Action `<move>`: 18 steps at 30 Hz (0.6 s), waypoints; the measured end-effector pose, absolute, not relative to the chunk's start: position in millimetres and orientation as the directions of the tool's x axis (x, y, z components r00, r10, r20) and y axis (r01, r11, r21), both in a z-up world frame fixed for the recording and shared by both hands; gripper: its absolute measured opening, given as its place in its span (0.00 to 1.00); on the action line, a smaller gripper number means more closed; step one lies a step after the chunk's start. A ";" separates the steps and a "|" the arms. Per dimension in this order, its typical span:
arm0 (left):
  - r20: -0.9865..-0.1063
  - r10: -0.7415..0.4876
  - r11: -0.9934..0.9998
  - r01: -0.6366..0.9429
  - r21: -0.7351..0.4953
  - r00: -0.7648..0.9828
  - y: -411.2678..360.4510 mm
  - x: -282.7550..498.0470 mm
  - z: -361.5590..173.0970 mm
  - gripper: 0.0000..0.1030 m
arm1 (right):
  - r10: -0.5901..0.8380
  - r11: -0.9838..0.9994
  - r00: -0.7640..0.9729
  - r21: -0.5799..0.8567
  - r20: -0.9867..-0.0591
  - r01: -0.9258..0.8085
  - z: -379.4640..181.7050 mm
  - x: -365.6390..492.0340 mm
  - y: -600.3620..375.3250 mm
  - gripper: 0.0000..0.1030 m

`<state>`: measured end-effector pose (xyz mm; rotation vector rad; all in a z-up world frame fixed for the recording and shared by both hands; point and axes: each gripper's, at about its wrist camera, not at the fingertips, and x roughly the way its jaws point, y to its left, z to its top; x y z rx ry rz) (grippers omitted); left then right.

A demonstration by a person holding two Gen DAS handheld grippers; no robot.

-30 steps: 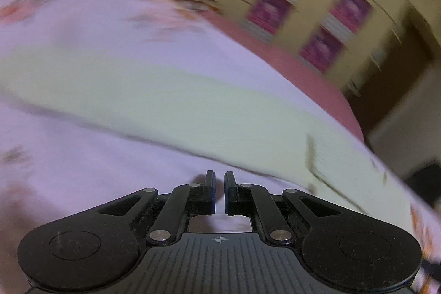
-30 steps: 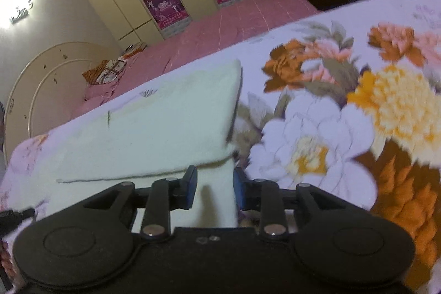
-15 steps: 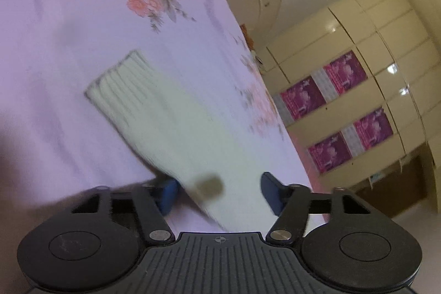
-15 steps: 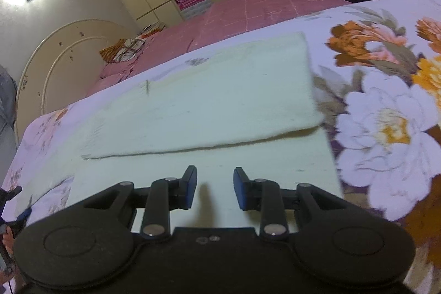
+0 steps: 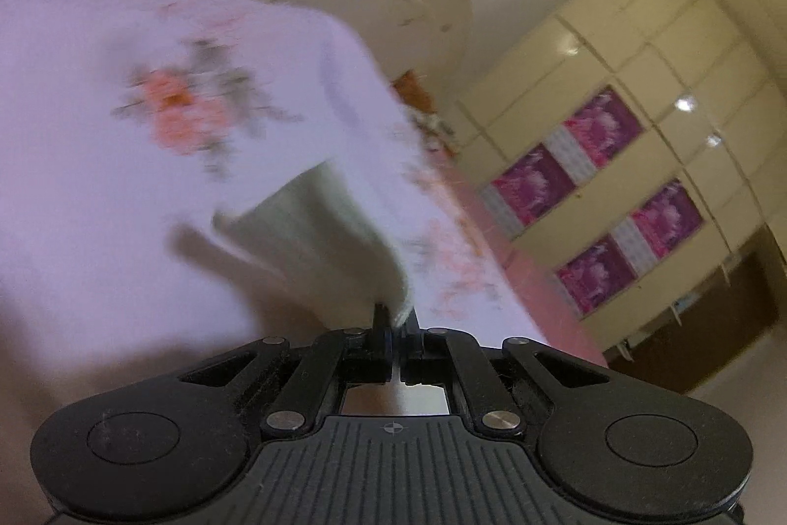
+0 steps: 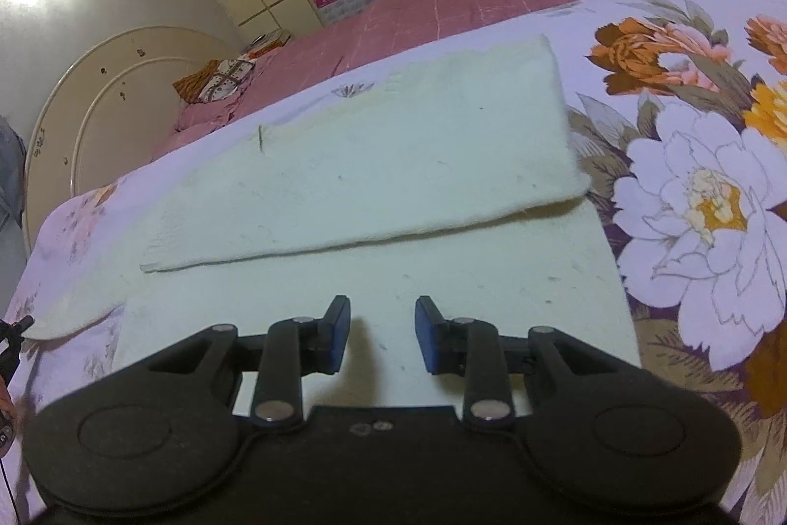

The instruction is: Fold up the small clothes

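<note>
Left gripper (image 5: 396, 321) pinches the cream garment (image 5: 315, 230) edge, lifted off the sheet (image 5: 98, 180). Right gripper (image 6: 381, 335) spread, over the garment's near part.

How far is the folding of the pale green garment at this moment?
Done: one fold already lies across the pale green garment on the floral bedsheet. In hand: the left gripper is shut on the garment's ribbed end, lifting it. The right gripper hovers open above the cloth. Left: laying that end over and squaring it.
</note>
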<state>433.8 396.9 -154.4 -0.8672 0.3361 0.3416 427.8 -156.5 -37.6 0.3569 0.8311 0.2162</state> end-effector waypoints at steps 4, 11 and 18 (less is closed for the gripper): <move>-0.382 0.046 0.740 -0.288 -0.608 0.923 332.1 459.3 -123.5 0.02 | 0.326 0.916 0.667 0.400 -0.671 -0.045 -36.3 425.0 -162.5 0.29; -0.410 -0.174 0.901 -0.024 -0.433 0.896 185.6 524.0 -97.8 0.02 | 0.327 0.899 0.691 0.437 -0.645 -0.017 -31.7 418.9 -182.8 0.30; -0.508 -0.298 0.942 0.161 -0.296 0.808 55.0 546.8 -90.6 0.02 | 0.312 0.880 0.726 0.474 -0.612 0.021 -25.7 406.0 -222.4 0.30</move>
